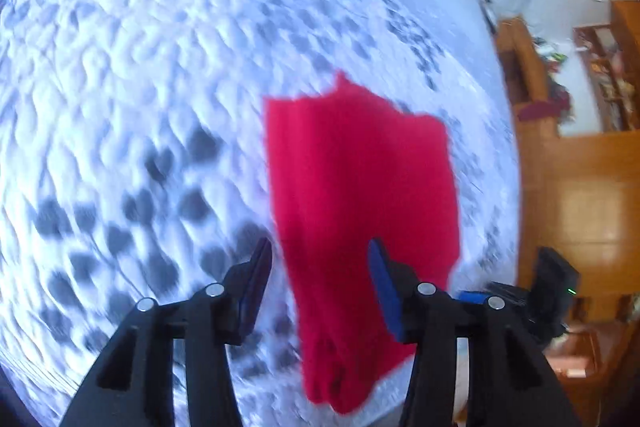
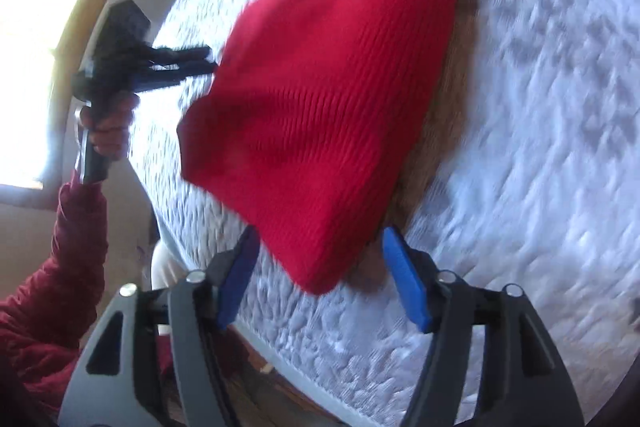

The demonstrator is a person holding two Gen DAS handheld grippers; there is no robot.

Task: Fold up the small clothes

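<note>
A red ribbed knit garment (image 1: 360,187) rests folded on a white bedspread (image 1: 140,67) with grey hearts. My left gripper (image 1: 320,251) is open above its near end, blue pads (image 1: 384,287) apart and clear of the knit. In the right wrist view the same red garment (image 2: 328,107) is blurred, with a brownish shadow along its right edge. My right gripper (image 2: 320,239) is open, and the garment's near corner sits between its fingers without touching them. There the left gripper (image 2: 176,67), held in a hand (image 2: 108,131), points at the garment's left edge.
The bed's edge (image 2: 304,375) runs just below my right gripper, with wooden floor beyond. Wooden cabinets and shelves (image 1: 580,167) stand past the bed's right side. A bright window (image 2: 48,27) is at the left. A dark red sleeve (image 2: 52,287) reaches up at lower left.
</note>
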